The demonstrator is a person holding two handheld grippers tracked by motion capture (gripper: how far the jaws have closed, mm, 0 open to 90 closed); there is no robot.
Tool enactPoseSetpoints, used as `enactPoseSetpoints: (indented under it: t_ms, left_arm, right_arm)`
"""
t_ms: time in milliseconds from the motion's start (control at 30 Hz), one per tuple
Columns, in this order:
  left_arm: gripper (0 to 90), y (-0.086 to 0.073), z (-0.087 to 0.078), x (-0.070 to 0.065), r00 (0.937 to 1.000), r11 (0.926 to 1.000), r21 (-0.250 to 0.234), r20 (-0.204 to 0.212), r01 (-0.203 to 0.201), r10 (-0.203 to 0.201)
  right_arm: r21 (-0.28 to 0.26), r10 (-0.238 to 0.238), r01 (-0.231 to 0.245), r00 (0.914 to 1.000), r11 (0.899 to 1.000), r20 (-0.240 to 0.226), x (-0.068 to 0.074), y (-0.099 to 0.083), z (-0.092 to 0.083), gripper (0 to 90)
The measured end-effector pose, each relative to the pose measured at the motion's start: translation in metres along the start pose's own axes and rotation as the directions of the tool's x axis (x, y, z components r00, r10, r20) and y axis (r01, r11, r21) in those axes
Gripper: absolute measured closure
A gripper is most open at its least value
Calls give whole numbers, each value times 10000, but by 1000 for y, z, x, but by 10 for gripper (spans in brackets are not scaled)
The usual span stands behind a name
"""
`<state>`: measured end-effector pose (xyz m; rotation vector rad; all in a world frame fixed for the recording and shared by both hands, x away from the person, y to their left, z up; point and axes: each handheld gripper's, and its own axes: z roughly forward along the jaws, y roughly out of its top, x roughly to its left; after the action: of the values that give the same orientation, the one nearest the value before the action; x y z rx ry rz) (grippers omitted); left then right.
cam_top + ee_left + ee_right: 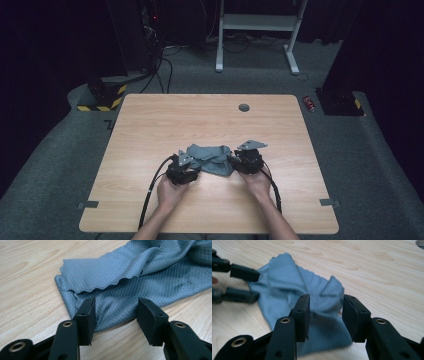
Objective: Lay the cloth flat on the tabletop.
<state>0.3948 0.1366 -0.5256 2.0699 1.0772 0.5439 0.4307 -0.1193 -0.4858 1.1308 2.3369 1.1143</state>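
A crumpled grey cloth is located on the wooden table, in the near half of the tabletop and roughly midway between its left and right edges. It is flanked by the two hand-held grippers.

In the high view, the left gripper is positioned at the near-left edge of the cloth, and the right gripper at its right edge. Each gripper is carried by one hand of the person; the left hand and right hand are seen entering from the bottom of that view.

In the left gripper view, the jaws of the left gripper are held apart. A folded corner of the cloth, with a diamond weave and a scalloped hem, lies flat on the table and extends between the jaws. The left pad is seen at the fabric edge; a clear gap is left at the right pad. No clamping of the fabric is observed, so the tool is regarded as released.

In the right gripper view, the right gripper is likewise parted, with the cloth running between the jaws and a raised fold standing in the gap. Whether the pads press on that fold cannot be determined, as the picture is blurred. The left gripper's two fingers are seen at the far corner of the cloth.
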Motion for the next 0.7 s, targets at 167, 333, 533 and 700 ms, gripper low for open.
enactPoseSetpoints:
  t_ms: [167,333,533,700]
  left_arm:
    - [484,0,0,0,10000,10000,-1,19,71,-71]
    - [492,0,0,0,9999,9999,-25,29,128,-128]
    - [499,0,0,0,9998,9998,-38,50,183,-183]
    - [500,0,0,0,9998,9999,-34,44,169,-169]
  right_arm:
    - [479,-47,50,10000,9988,-71,-1,10,19,593]
    - [1065,-25,54,9996,9943,-272,-5,8,34,762]
    - [1094,-292,313,9994,9935,-205,-11,8,31,891]
    - [406,76,-90,9993,9991,357,-23,12,16,891]
